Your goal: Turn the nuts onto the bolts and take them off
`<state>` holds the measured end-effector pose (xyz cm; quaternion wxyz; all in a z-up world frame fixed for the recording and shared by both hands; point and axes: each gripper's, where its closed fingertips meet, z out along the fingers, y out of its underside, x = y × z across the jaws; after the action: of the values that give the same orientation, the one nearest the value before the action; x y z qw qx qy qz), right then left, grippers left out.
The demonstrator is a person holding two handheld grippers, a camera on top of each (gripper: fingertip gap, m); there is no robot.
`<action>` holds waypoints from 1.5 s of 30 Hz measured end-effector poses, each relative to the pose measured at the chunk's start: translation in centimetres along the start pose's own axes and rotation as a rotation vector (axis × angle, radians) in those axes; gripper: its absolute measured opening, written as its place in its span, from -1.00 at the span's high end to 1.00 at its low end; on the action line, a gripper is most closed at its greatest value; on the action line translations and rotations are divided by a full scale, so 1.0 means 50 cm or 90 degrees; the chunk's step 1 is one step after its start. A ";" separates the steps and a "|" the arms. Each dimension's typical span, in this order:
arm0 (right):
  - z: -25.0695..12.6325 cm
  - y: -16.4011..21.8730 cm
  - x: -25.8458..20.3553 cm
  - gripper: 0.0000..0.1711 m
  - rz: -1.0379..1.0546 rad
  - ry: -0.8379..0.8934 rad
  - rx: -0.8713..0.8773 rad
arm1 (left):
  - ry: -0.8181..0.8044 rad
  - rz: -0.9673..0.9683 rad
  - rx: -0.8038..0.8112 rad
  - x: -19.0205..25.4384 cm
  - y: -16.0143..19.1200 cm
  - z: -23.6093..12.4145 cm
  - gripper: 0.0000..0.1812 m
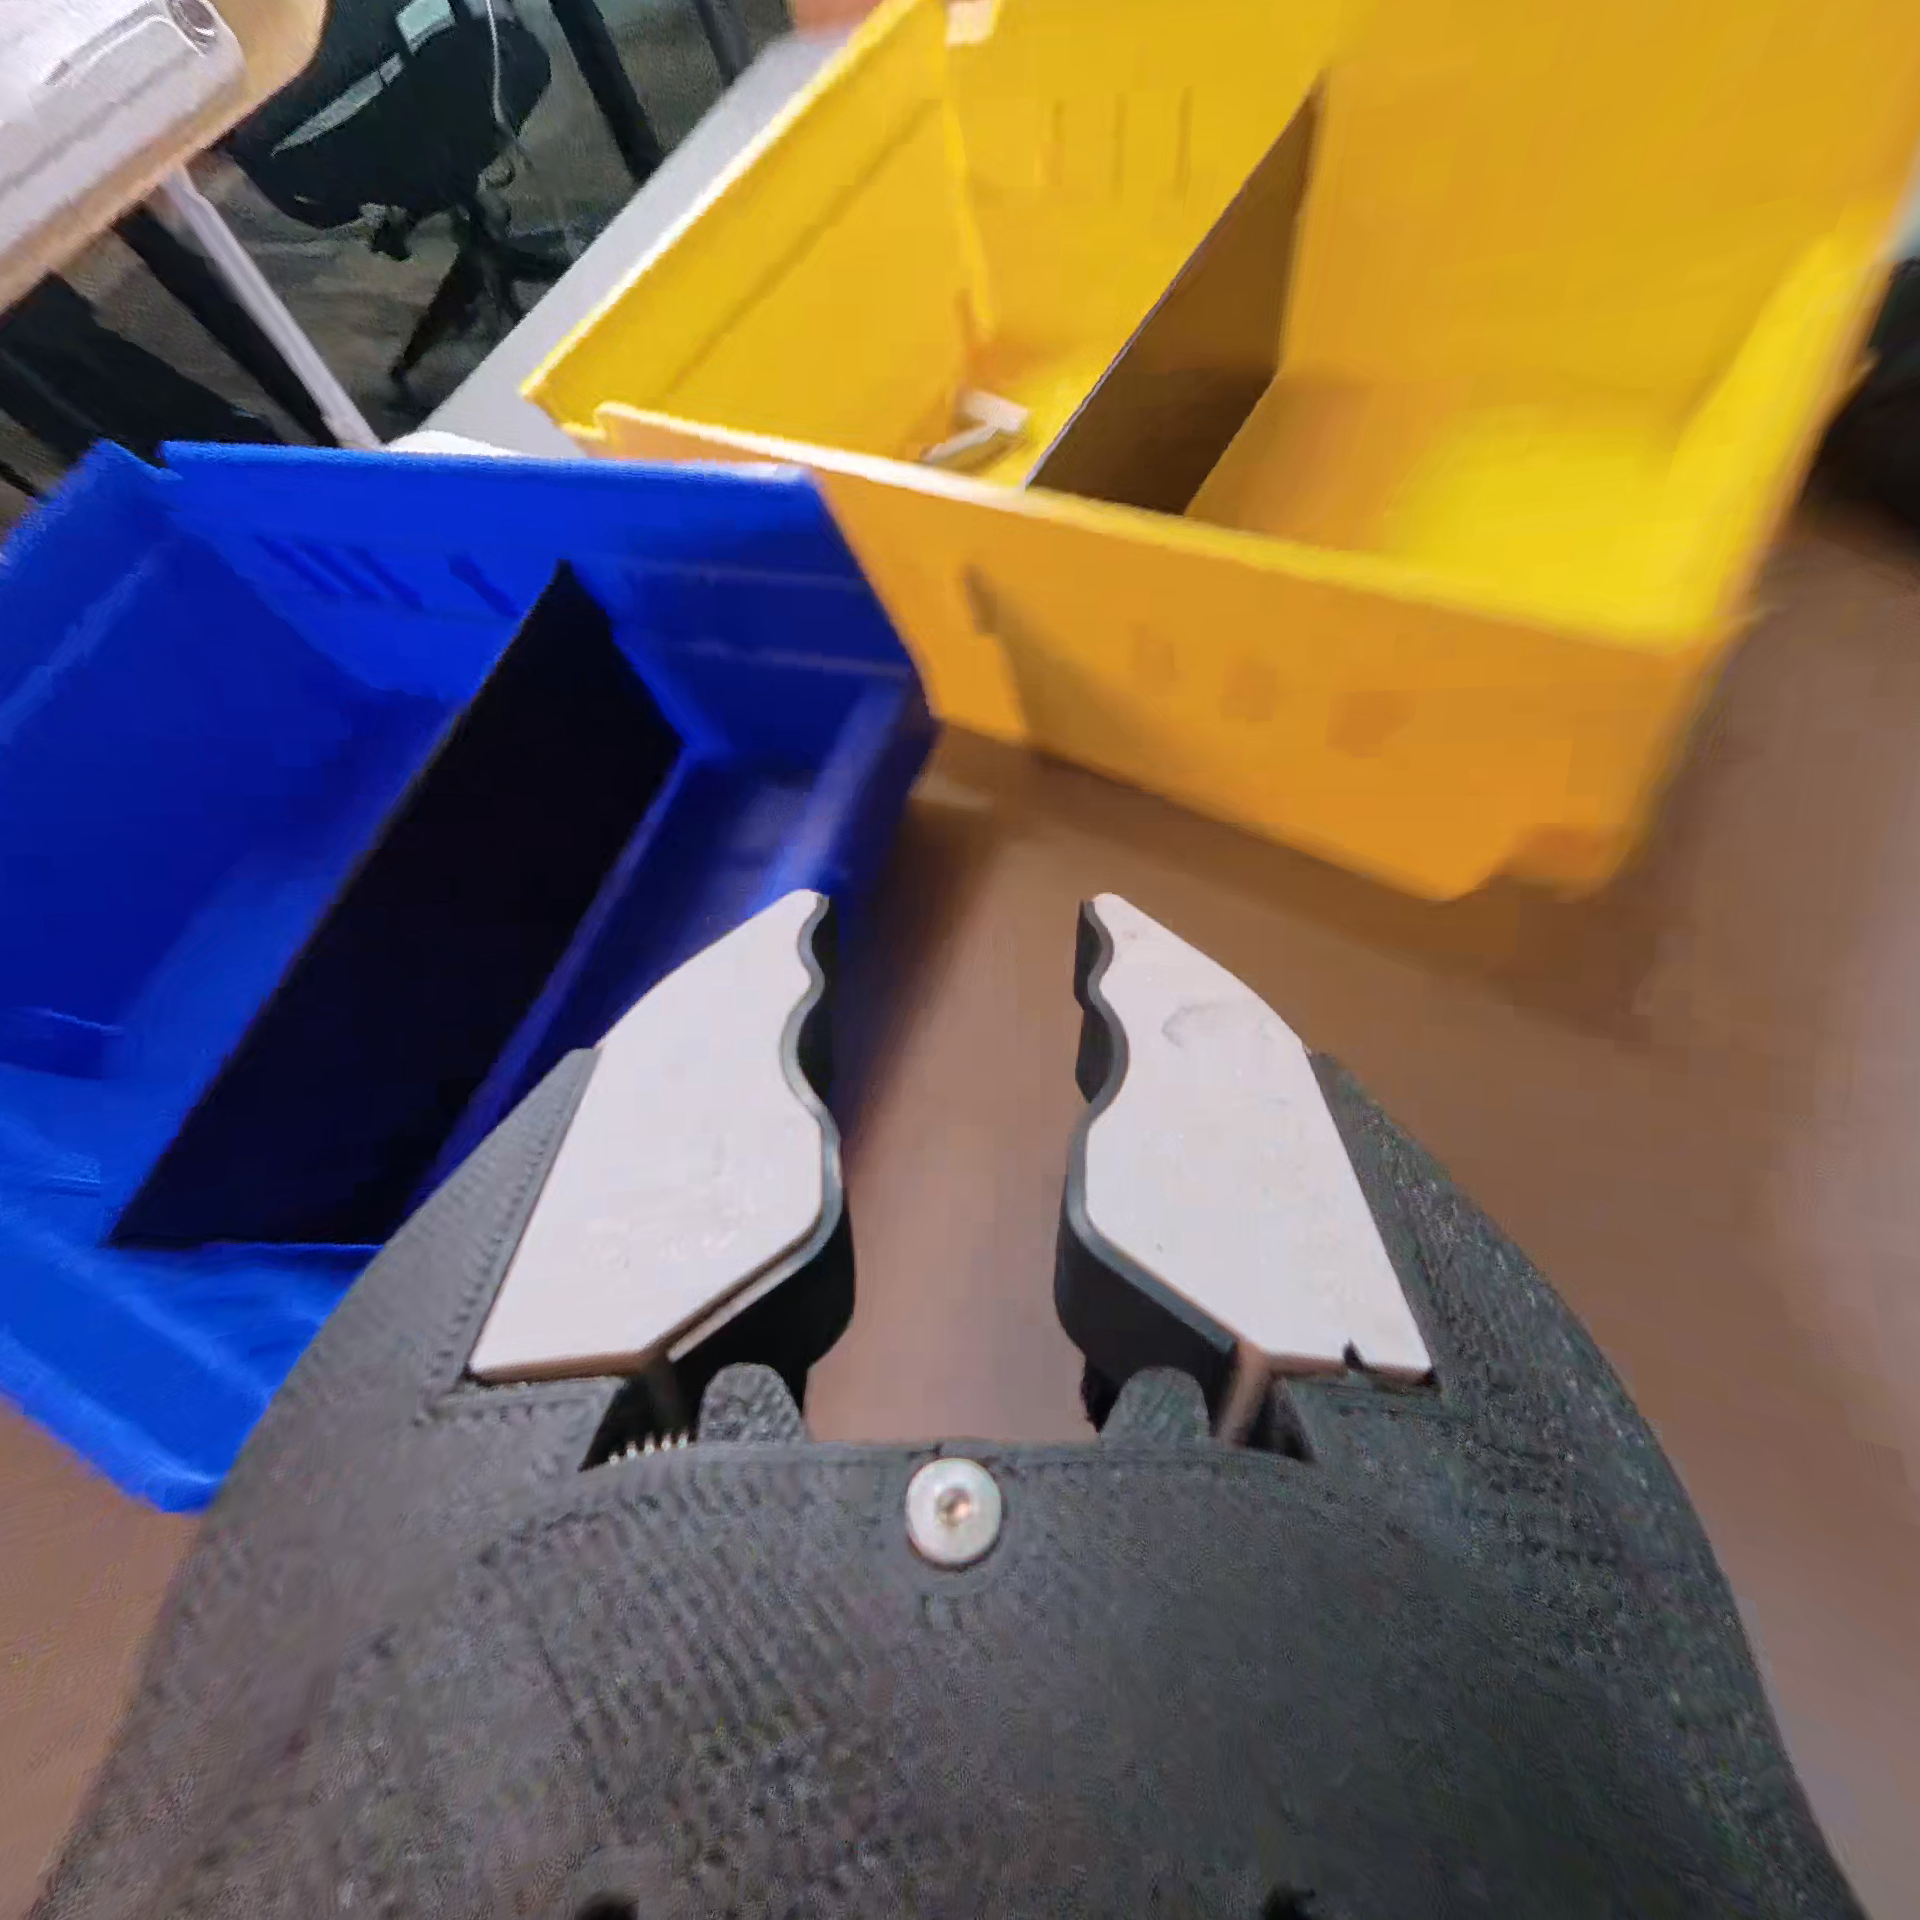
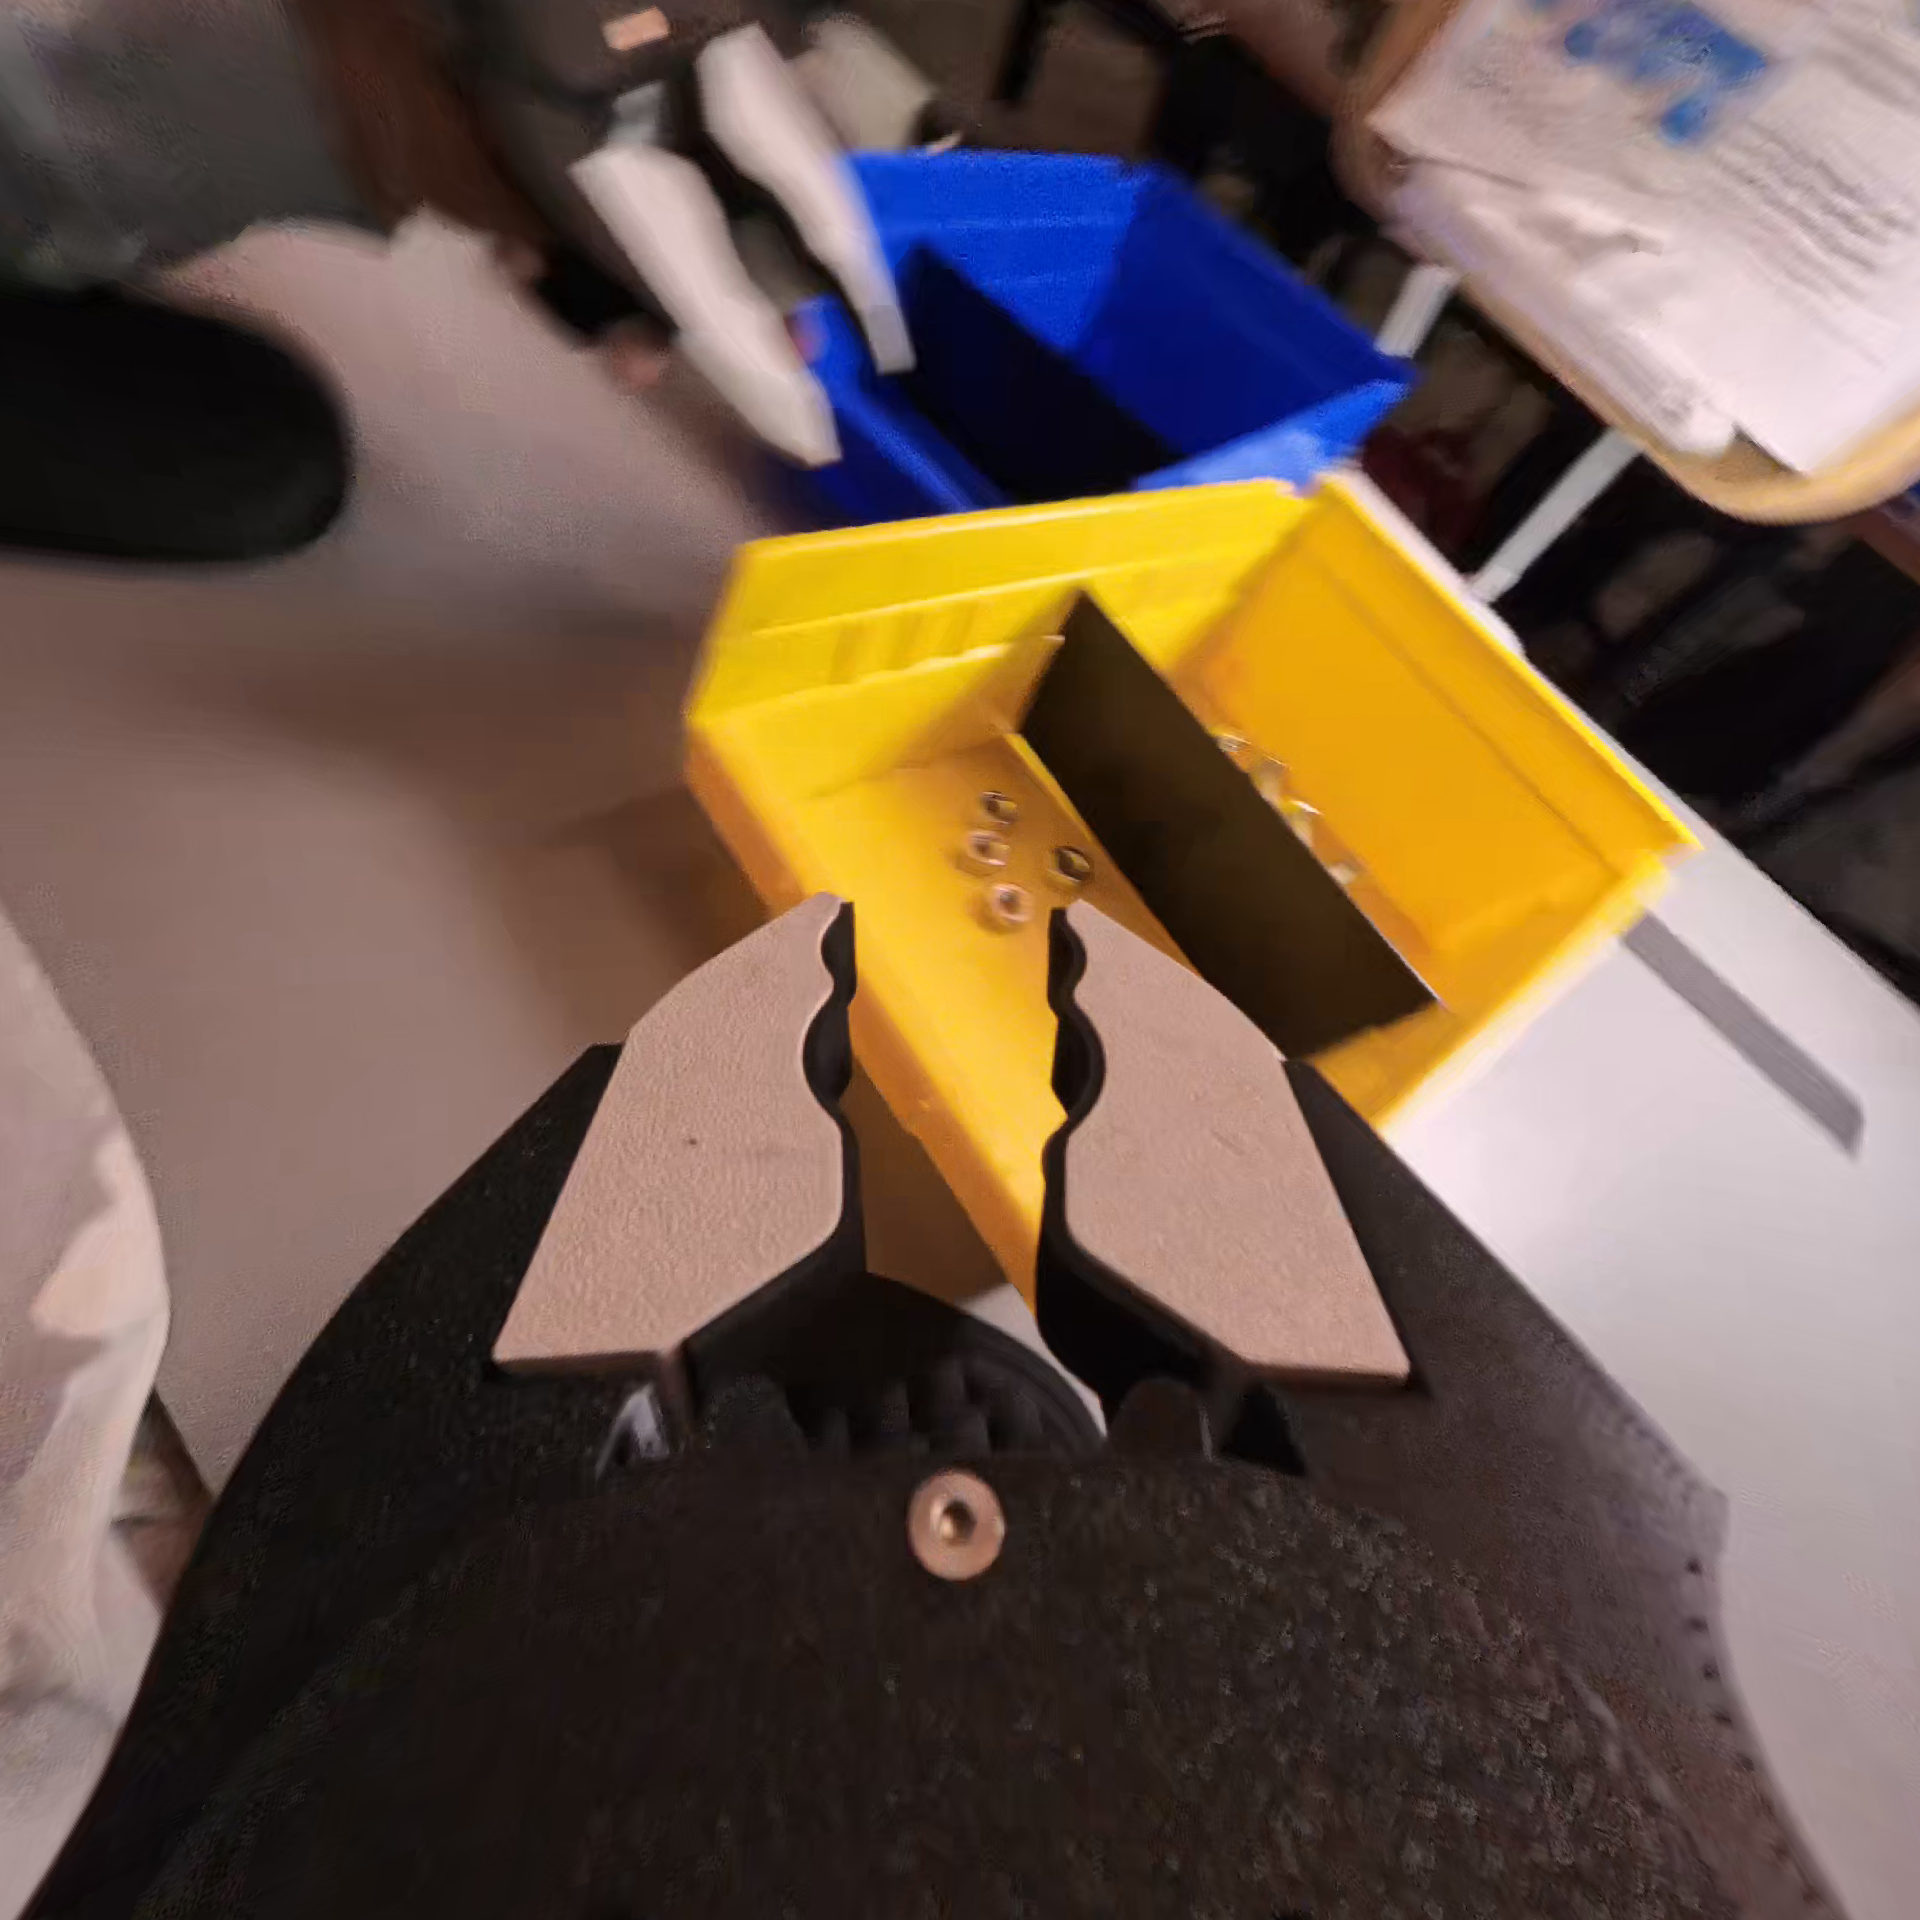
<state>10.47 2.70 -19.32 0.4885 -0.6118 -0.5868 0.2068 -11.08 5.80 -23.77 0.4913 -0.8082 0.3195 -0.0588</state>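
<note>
Between the right gripper (image 2: 951, 925) fingertips: a clear gap, nothing held, jaws apart. Just past the tips, at frame centre, four small silver hex nuts (image 2: 1013, 857) lie flat on the floor of the near compartment of the yellow plastic bin (image 2: 831, 665). They're dead ahead along the finger axis, so I'd judge right is the nearer arm for a nut pick.

A black divider plate (image 2: 1195, 831) runs diagonally from centre to lower right of the frame. Beyond it, in the far compartment, are metallic pieces (image 2: 1288, 800), probably the bolts; too blurred to give their long axis. Left wrist view shows one pale metal piece (image 1: 977, 426) in the bin's left compartment, also smeared.

Left gripper (image 1: 954, 914): jaws open, empty, over bare brown tabletop (image 1: 1558, 1247), well short of the yellow bin. The blue plastic bin (image 1: 343, 665) with its dark divider sits at left of that frame, left finger overlapping its corner.

Room: nuts sit close to the divider and to each other, so the right-side finger has little clearance. Bin's near wall bounds the approach from below.
</note>
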 end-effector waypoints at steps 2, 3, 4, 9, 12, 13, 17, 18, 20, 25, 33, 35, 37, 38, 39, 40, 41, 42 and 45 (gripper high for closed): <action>-0.057 0.031 0.073 0.60 0.138 0.106 0.042 | 0.052 -0.139 0.073 0.070 -0.025 -0.030 0.49; -0.072 0.056 0.100 0.59 0.191 0.149 0.050 | 0.057 -0.195 0.097 0.097 -0.034 -0.033 0.47; -0.077 0.085 0.122 0.53 0.230 0.188 0.044 | 0.056 -0.236 0.116 0.123 -0.043 -0.030 0.41; 0.003 0.155 0.139 0.40 0.321 0.202 -0.019 | -0.014 -0.355 0.122 0.198 -0.060 0.060 0.25; 0.037 0.179 0.152 0.69 0.308 0.227 -0.052 | -0.088 -0.340 0.095 0.186 -0.050 0.113 0.50; 0.042 0.182 0.153 0.77 0.314 0.231 -0.049 | -0.099 -0.340 0.089 0.185 -0.052 0.122 0.49; 0.017 0.187 0.173 0.88 0.299 0.305 -0.045 | -0.130 -0.286 0.074 0.183 -0.066 0.129 0.64; 0.008 0.185 0.174 0.89 0.290 0.318 -0.045 | -0.132 -0.276 0.072 0.186 -0.072 0.129 0.65; -0.012 0.170 0.173 0.89 0.281 0.335 -0.028 | -0.144 -0.259 0.095 0.181 -0.095 0.115 0.69; -0.065 0.009 0.170 0.86 0.219 0.335 0.067 | -0.224 -0.192 0.151 0.117 -0.187 -0.017 0.84; 0.023 -0.341 0.111 0.84 0.121 0.220 0.233 | -0.407 -0.196 0.216 -0.042 -0.195 -0.332 0.88; 0.070 -0.414 0.077 0.84 0.112 0.172 0.266 | -0.457 -0.201 0.219 -0.076 -0.169 -0.416 0.88; 0.130 -0.475 0.038 0.84 0.102 0.122 0.284 | -0.508 -0.210 0.205 -0.108 -0.128 -0.490 0.88; 0.165 -0.499 0.016 0.84 0.101 0.095 0.288 | -0.532 -0.218 0.194 -0.123 -0.102 -0.522 0.88; 0.201 -0.518 -0.006 0.84 0.101 0.071 0.291 | -0.551 -0.228 0.184 -0.136 -0.073 -0.550 0.88; 0.238 -0.531 -0.029 0.83 0.104 0.048 0.290 | -0.569 -0.237 0.172 -0.148 -0.042 -0.573 0.88; 0.275 -0.538 -0.053 0.83 0.109 0.026 0.288 | -0.584 -0.248 0.157 -0.158 -0.009 -0.593 0.88; 0.312 -0.540 -0.078 0.84 0.114 0.005 0.283 | -0.595 -0.260 0.145 -0.167 0.023 -0.609 0.88; 0.421 -0.516 -0.144 0.83 0.132 -0.047 0.256 | -0.610 -0.303 0.114 -0.194 0.125 -0.626 0.88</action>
<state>-21.86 -0.74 -9.16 0.5550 -0.5514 -0.4851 0.3907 -34.37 -14.27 -10.88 0.6218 -0.7496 -0.1386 0.1793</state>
